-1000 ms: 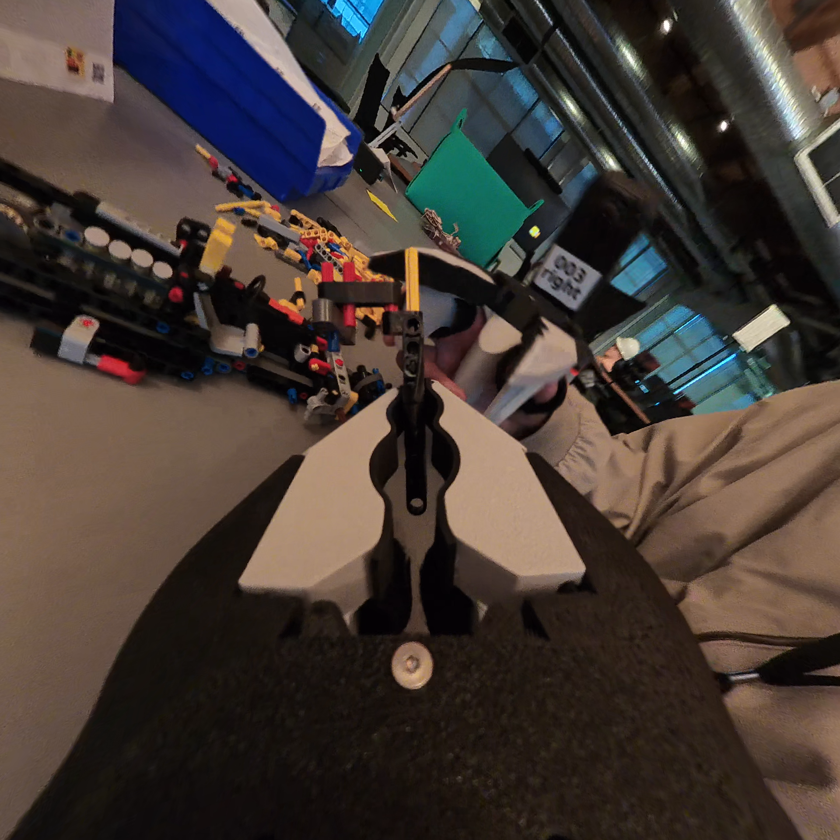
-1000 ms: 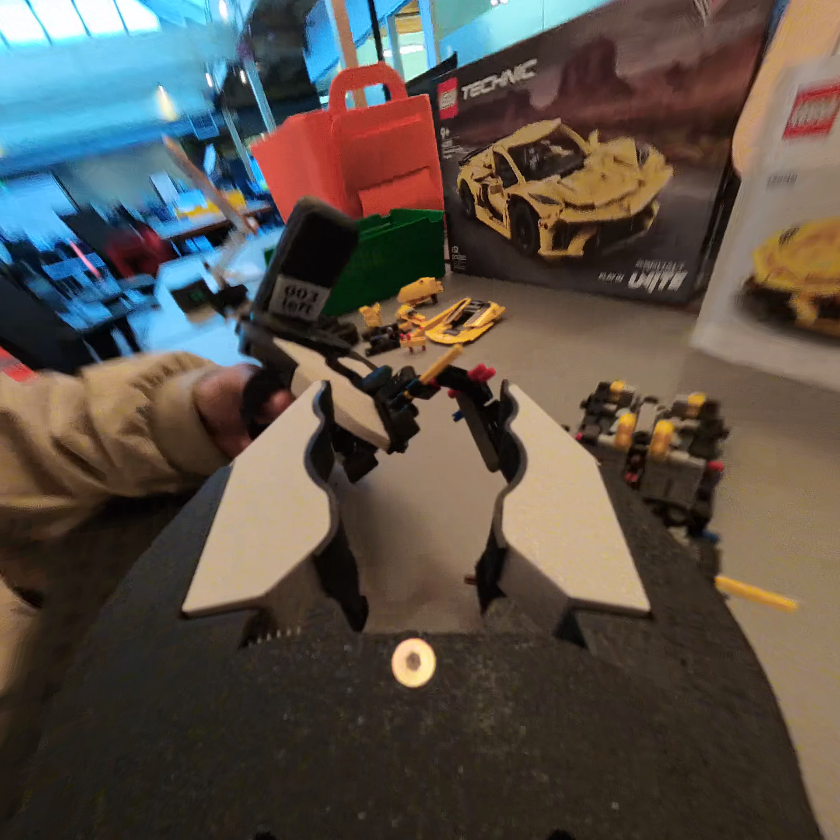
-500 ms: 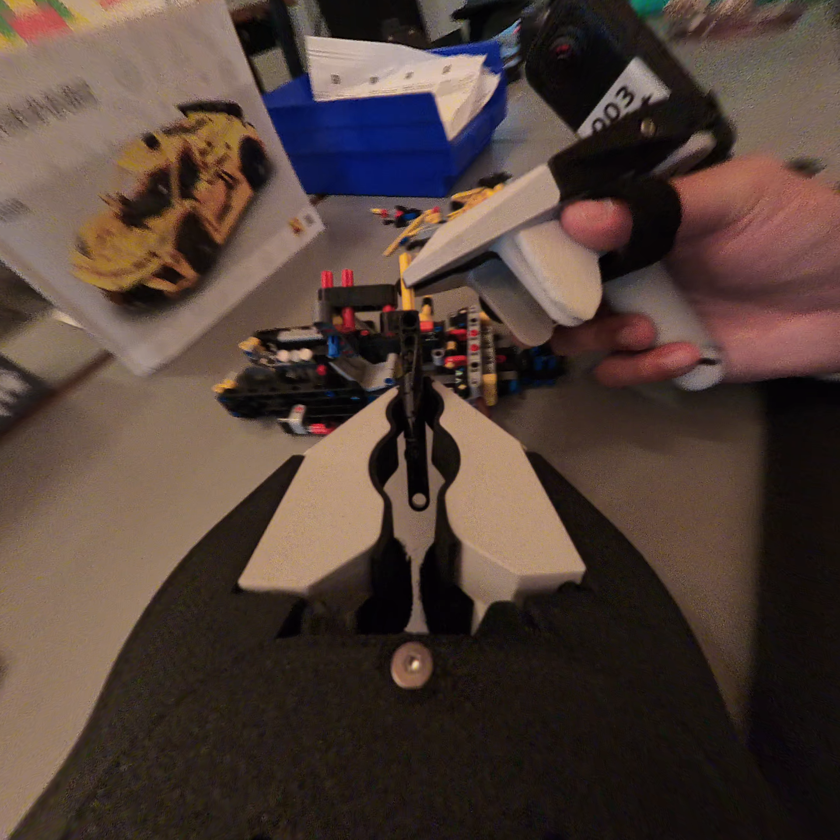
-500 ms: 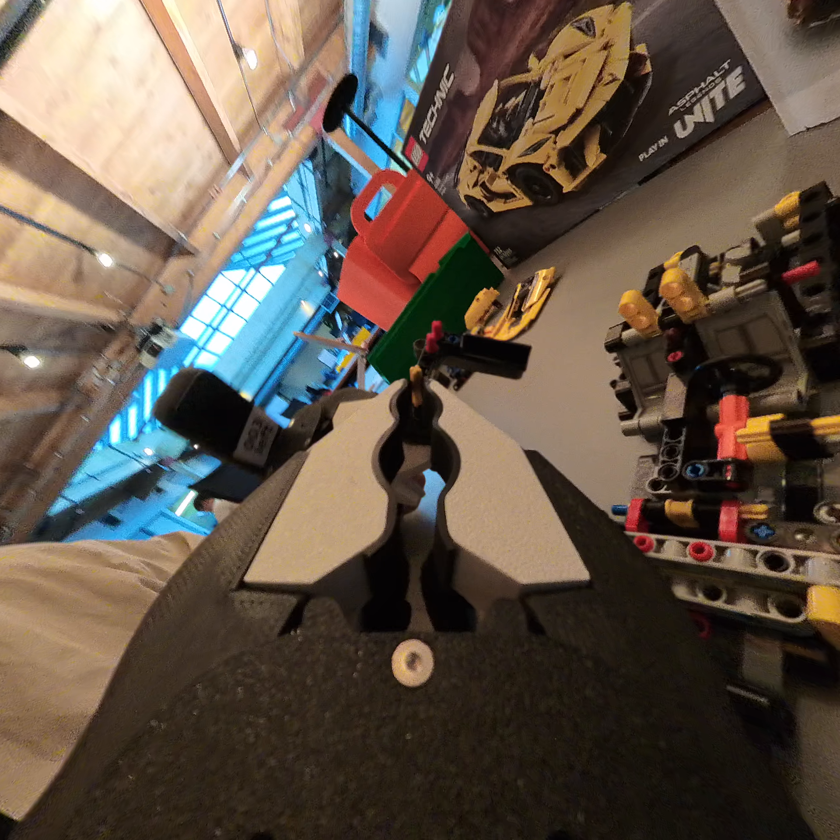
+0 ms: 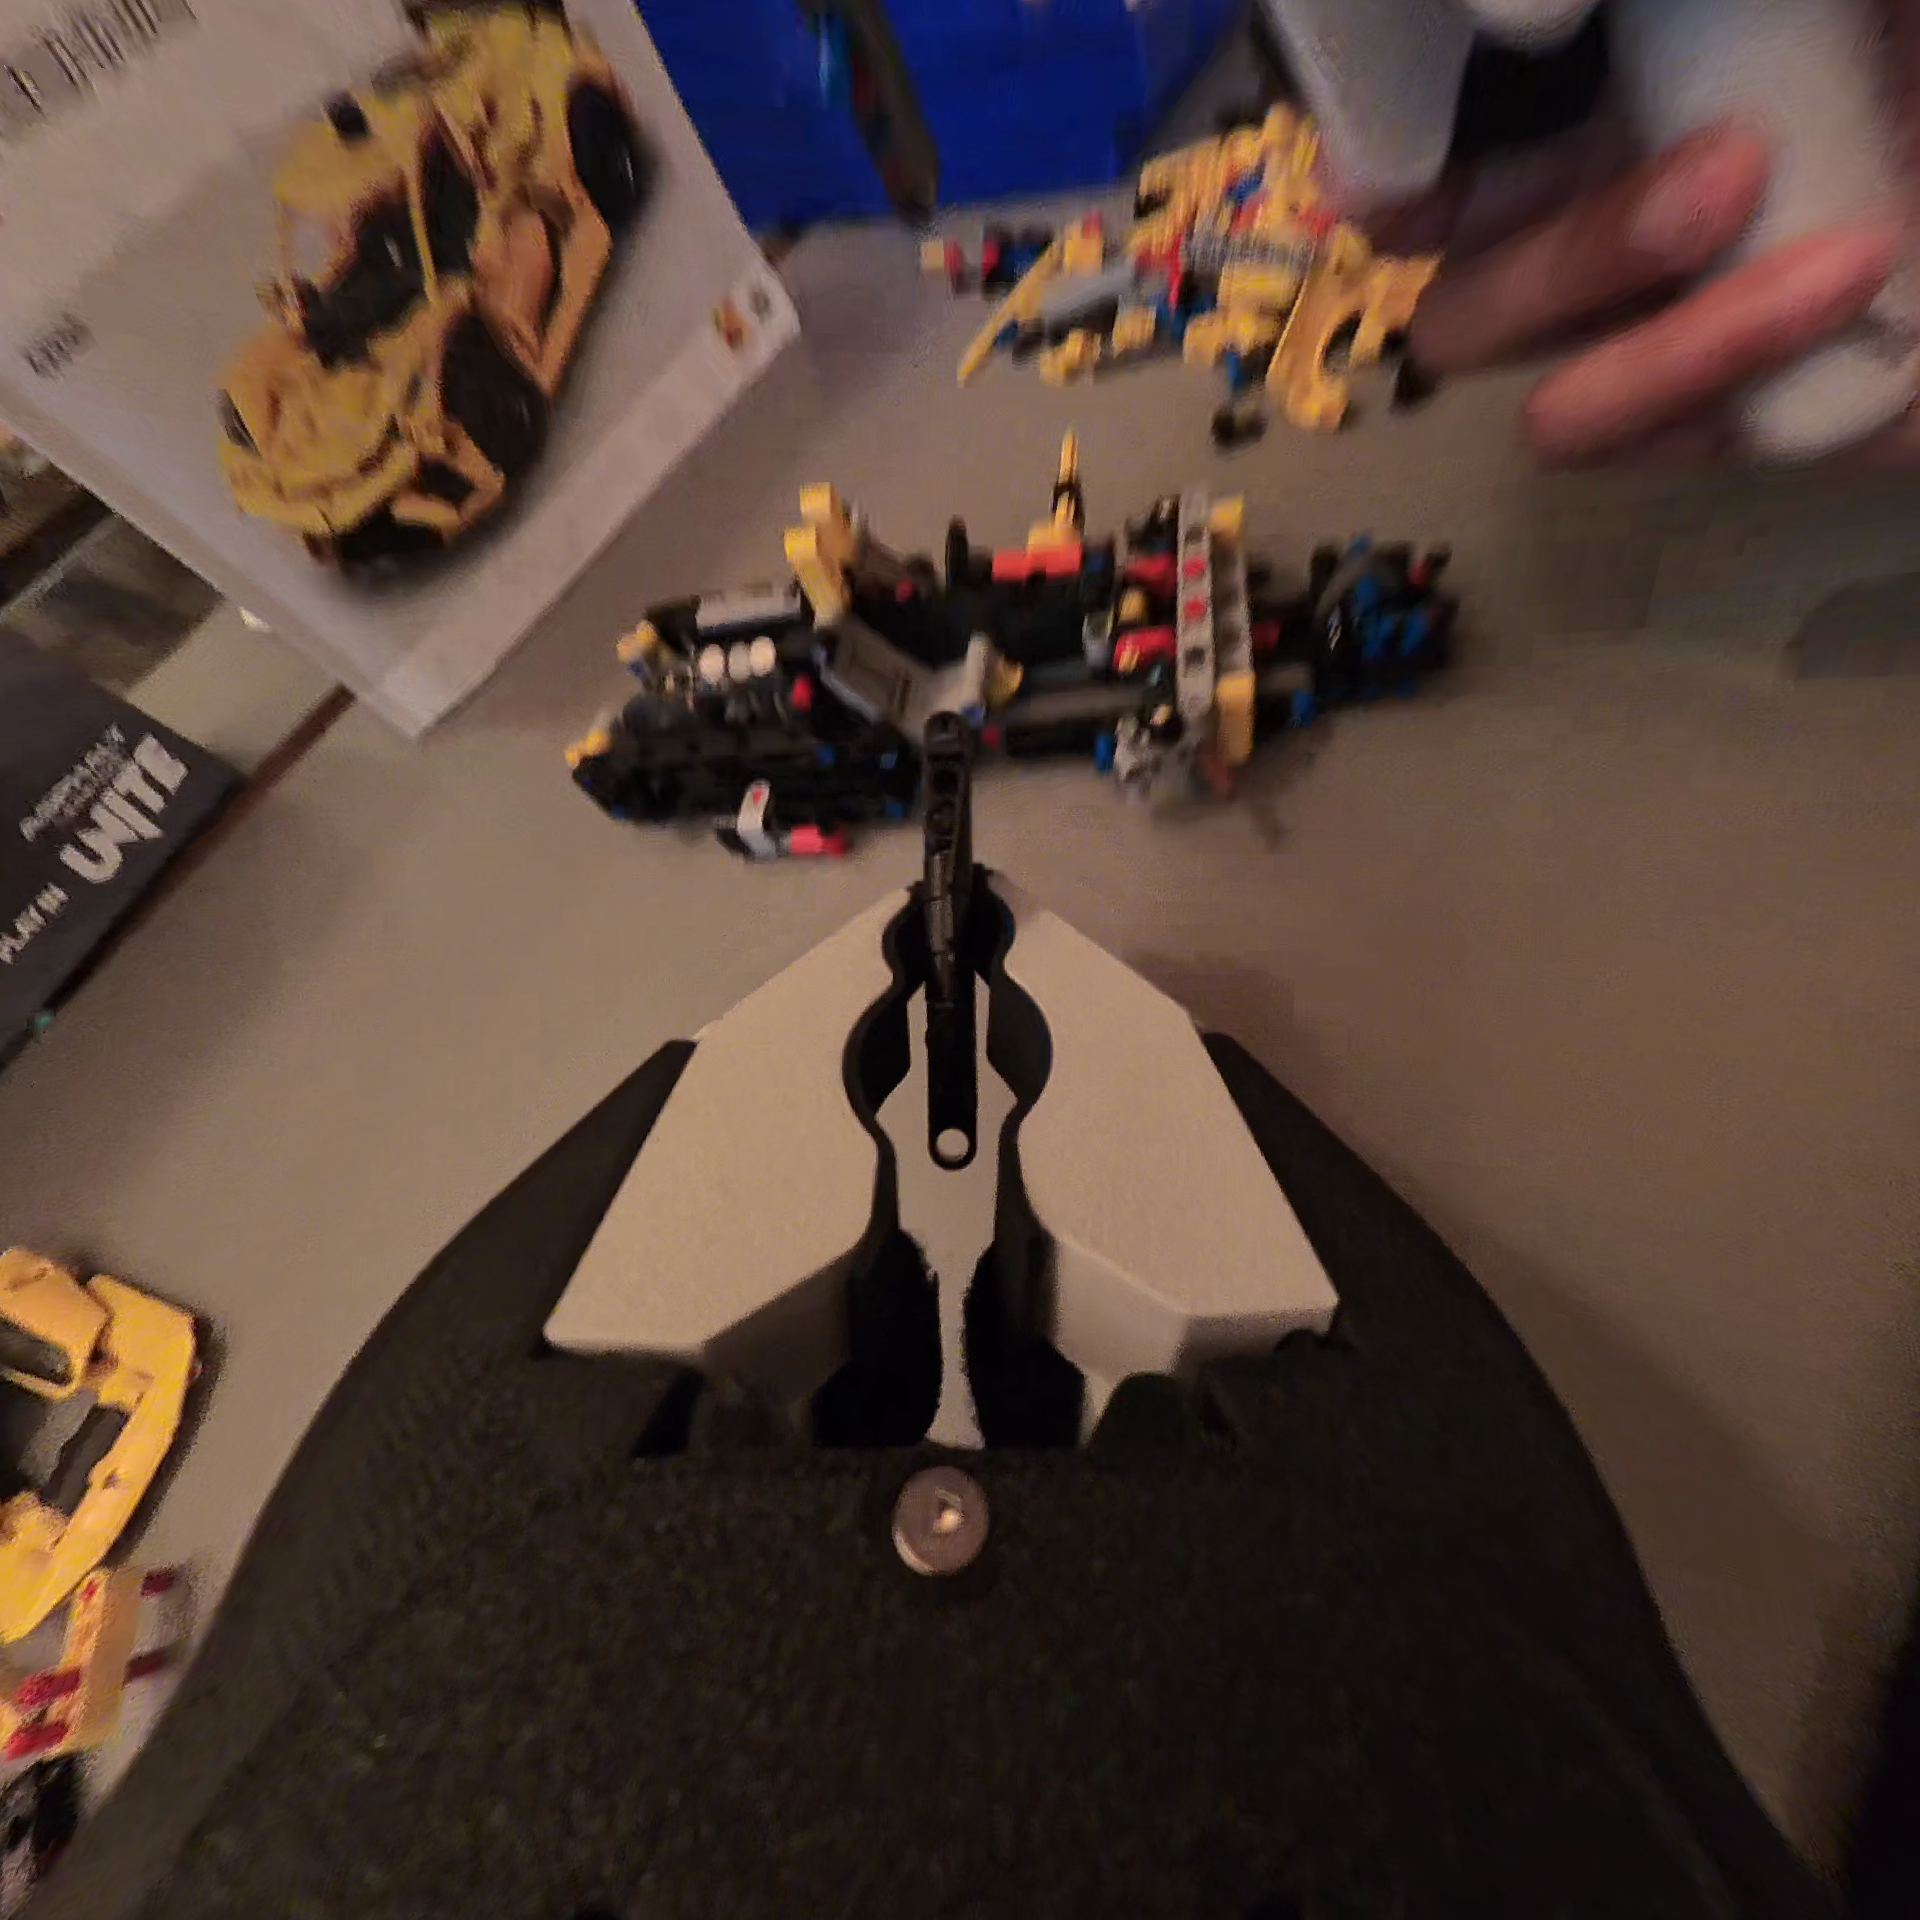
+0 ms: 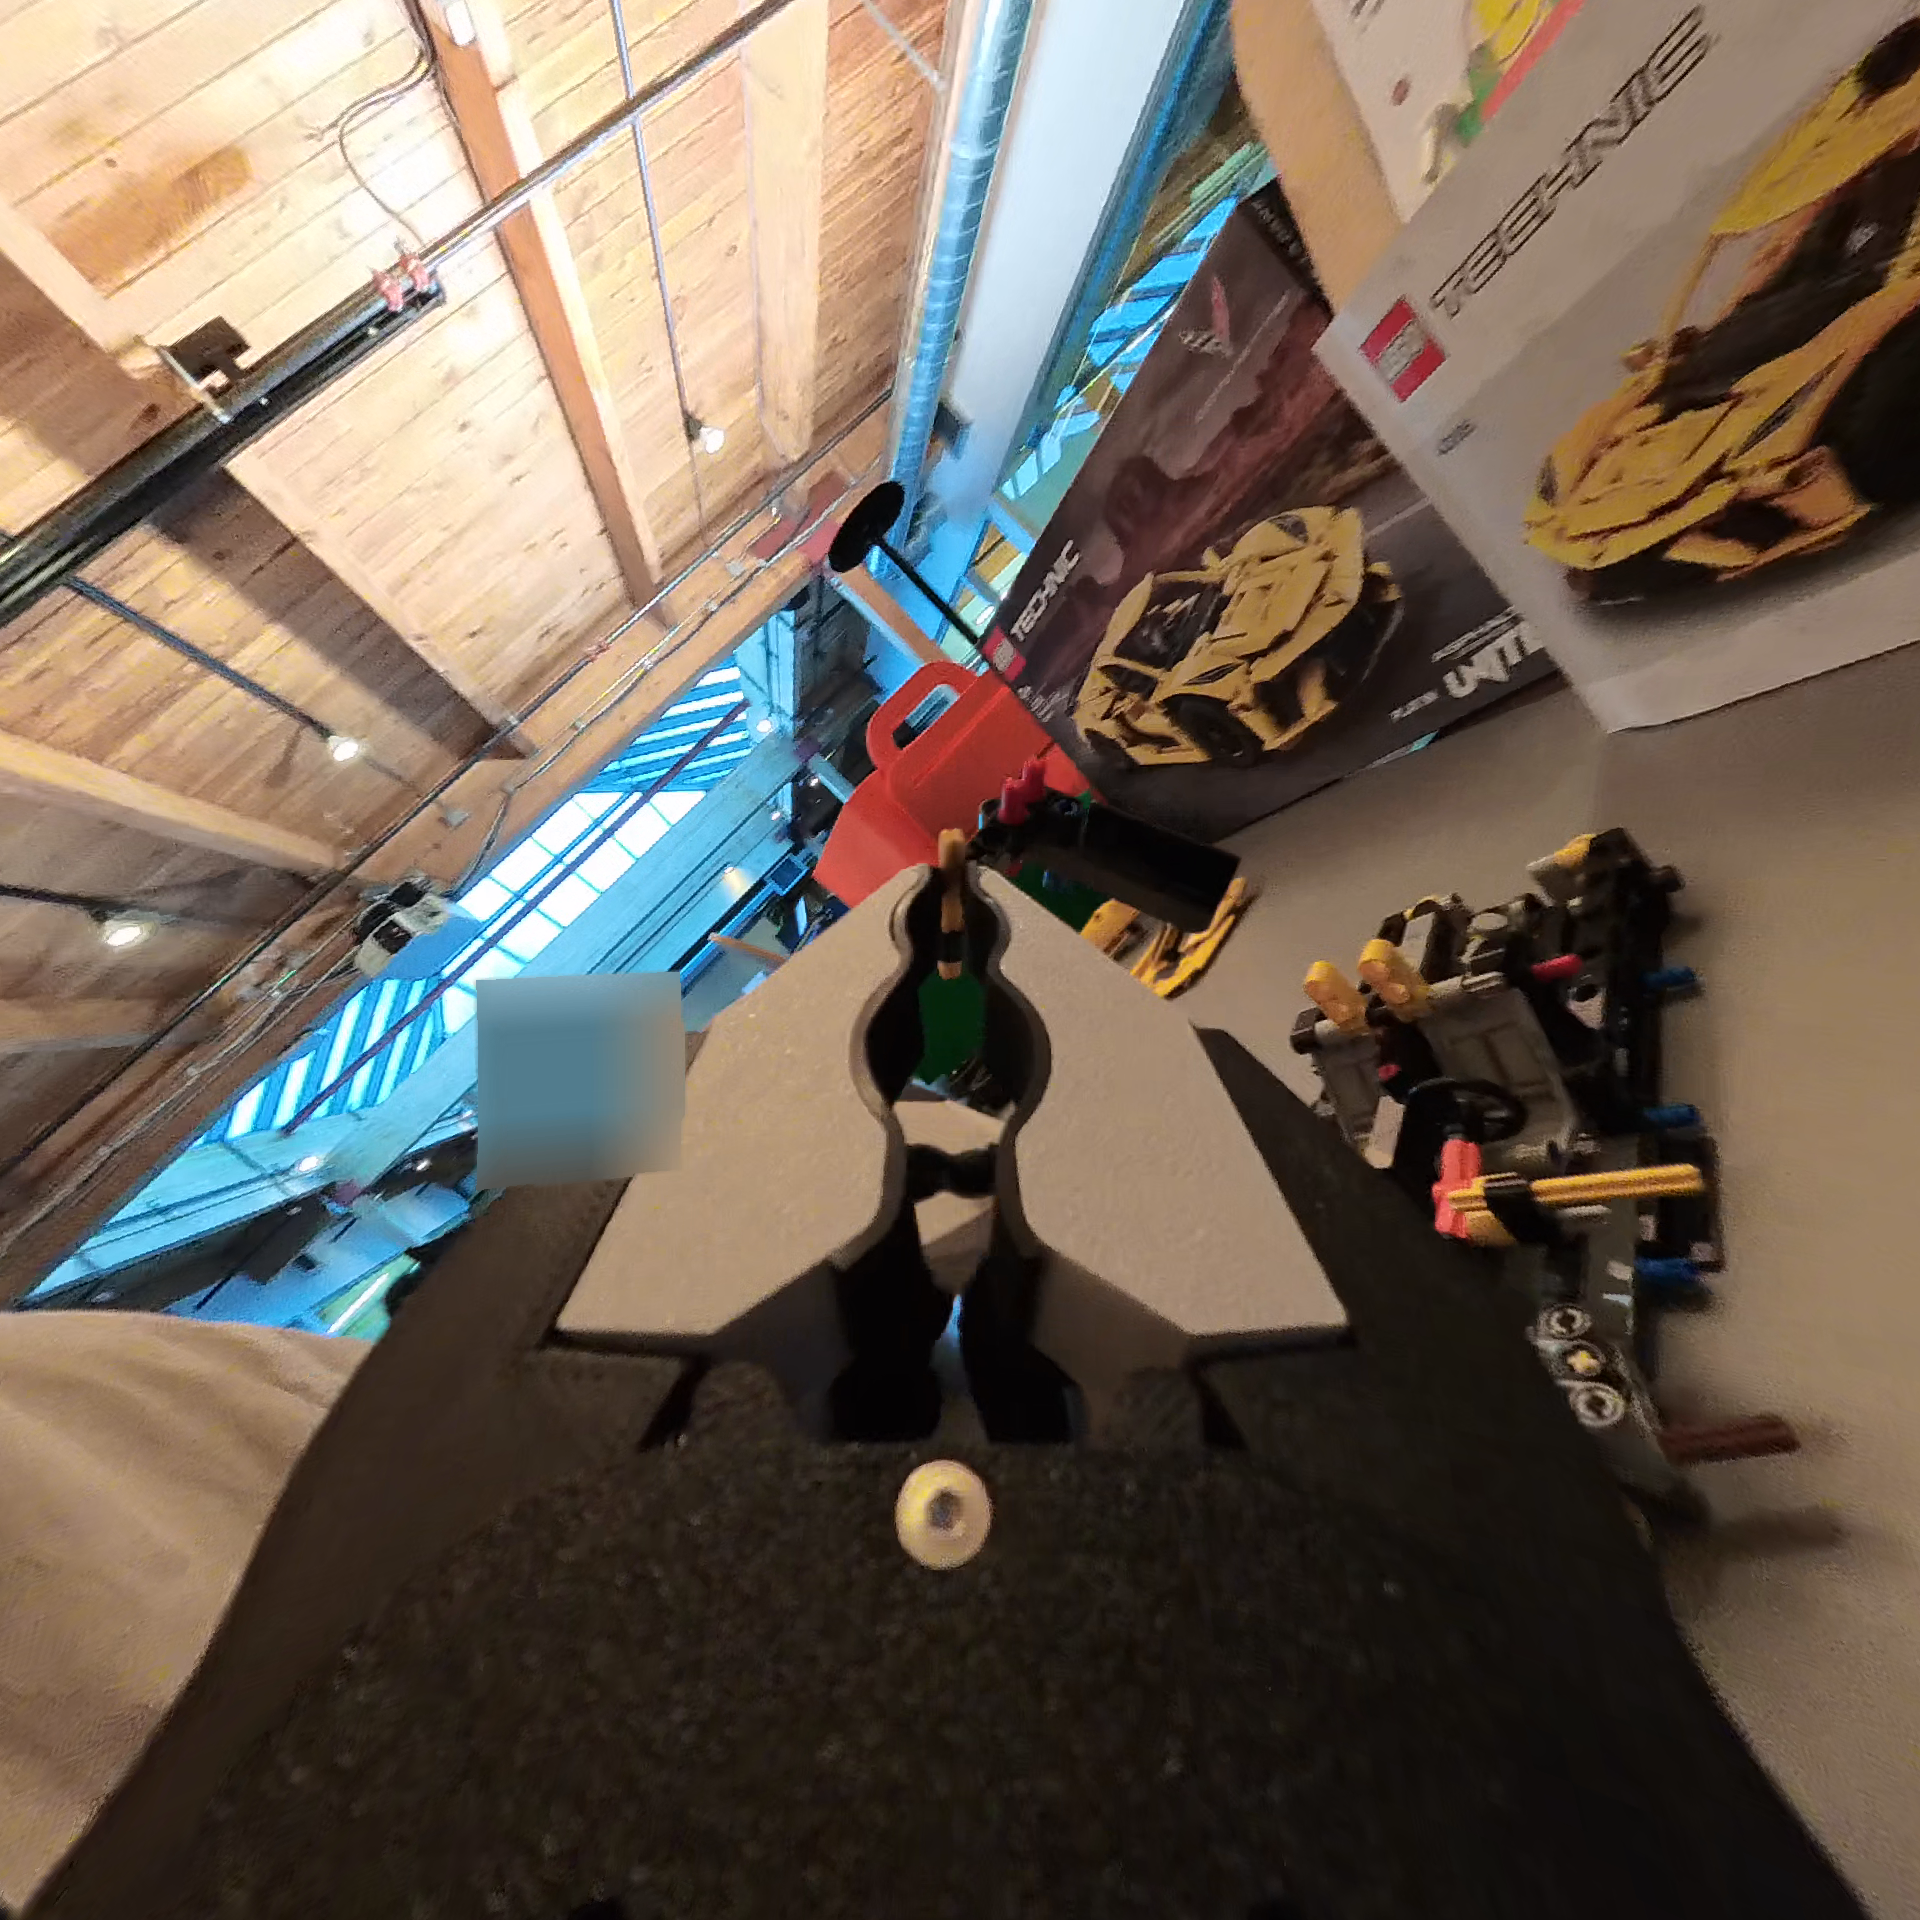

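Observation:
My left gripper [image 5: 948,906] is shut on a thin black beam [image 5: 945,831] that sticks out forward past the fingertips, above the grey table. The part-built black chassis [image 5: 1018,665] lies just beyond it. My right gripper [image 6: 948,883] is shut on a short yellow axle [image 6: 948,914]. The axle carries a small black piece with red pins [image 6: 1101,847] held up in the air. The chassis [image 6: 1507,1091] shows to its right. The right gripper and the hand holding it [image 5: 1662,260] appear blurred at the top right of the left wrist view.
An instruction booklet with a yellow car [image 5: 364,291] leans at the back left, with a dark box [image 5: 83,831] beside it. A blue bin [image 5: 935,94] and loose pieces [image 5: 1195,281] lie behind. Yellow body panels [image 5: 73,1403] lie near left. A red bin [image 6: 935,758] stands beyond. Some 15 cm of space lies between my two pairs of fingers.
The right gripper closed on the yellow axle and drew the small black piece away from the tip of my black beam. Both grippers have swung, and the right one has moved up and right.

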